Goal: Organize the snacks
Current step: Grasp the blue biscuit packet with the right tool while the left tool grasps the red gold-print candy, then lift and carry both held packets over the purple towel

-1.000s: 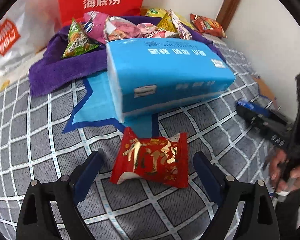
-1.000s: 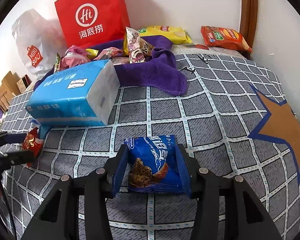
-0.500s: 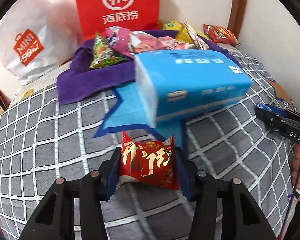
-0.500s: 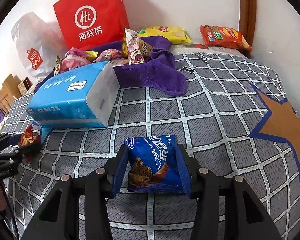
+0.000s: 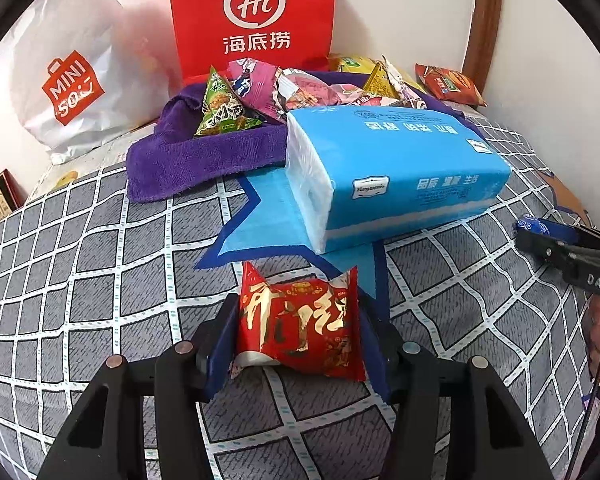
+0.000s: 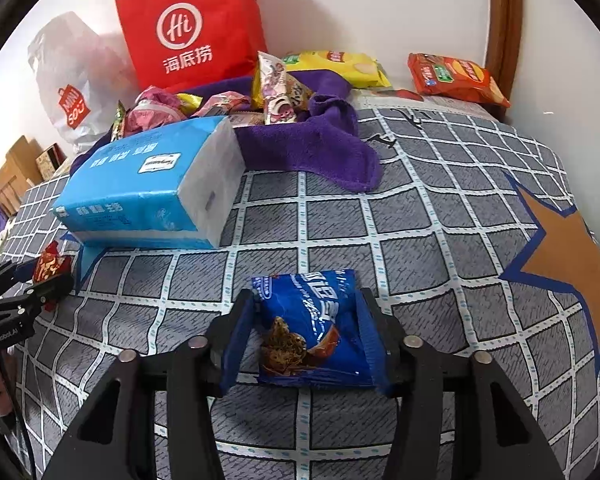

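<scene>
Snacks sit between both sets of tongs on the checked bed cover. We see our left tongs clasping the red snack packet, though the jaws have just eased apart a little. Our right tongs have just been opening around the blue snack packet; its pads seem barely off the wrapper, we think. Beyond both tongs lies the blue tissue pack, and behind it the purple towel heaped with snacks.
</scene>
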A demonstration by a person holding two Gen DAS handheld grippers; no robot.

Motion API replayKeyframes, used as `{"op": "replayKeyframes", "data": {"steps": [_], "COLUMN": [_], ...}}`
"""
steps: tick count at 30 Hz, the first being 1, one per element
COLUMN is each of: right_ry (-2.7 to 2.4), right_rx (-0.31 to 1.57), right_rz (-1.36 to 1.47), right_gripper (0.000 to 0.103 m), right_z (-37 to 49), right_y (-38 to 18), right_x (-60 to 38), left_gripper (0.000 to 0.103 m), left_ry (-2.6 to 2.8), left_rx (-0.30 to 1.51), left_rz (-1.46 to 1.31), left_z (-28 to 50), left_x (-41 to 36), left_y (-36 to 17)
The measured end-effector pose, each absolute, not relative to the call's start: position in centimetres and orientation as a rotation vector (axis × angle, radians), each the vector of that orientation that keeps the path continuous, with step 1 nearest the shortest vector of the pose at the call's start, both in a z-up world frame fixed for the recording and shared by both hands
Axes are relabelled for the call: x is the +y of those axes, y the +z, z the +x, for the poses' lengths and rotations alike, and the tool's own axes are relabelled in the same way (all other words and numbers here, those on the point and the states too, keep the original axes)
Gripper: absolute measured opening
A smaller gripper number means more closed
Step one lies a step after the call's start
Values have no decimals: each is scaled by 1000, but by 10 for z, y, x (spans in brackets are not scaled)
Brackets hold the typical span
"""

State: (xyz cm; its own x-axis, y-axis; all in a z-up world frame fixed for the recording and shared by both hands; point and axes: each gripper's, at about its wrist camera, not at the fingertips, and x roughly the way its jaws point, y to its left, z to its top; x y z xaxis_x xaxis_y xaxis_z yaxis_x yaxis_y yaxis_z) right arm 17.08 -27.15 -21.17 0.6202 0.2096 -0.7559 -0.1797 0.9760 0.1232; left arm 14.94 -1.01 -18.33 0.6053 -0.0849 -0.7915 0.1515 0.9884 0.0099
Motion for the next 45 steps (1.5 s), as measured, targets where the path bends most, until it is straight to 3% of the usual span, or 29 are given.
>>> {"op": "replayKeyframes", "data": {"steps": [2,5,9,13,45], "right_ry": [254,251,229,219,325], "right_rx": [875,876,868,869,732], "right_rz": [28,17,43,31,50], "right_gripper": [67,66,48,42,42], "right_z": [170,169,168,168,172], "right_y": [-212,-212,-211,-210,-98], "right_x": [-269,-267,-274,-275,-220], "left_gripper": [53,51,45,44,44], "left_ry": [-140,-134,-143,-178,-300], "left_rx": [911,908,922,952,871], "left_rz": [76,75,60,-5,-93], "left_z": [149,148,146,144,157], "left_x": [-11,-10,-6,1,-12], "left_y": [-183,-182,-180,-173,-62]}}
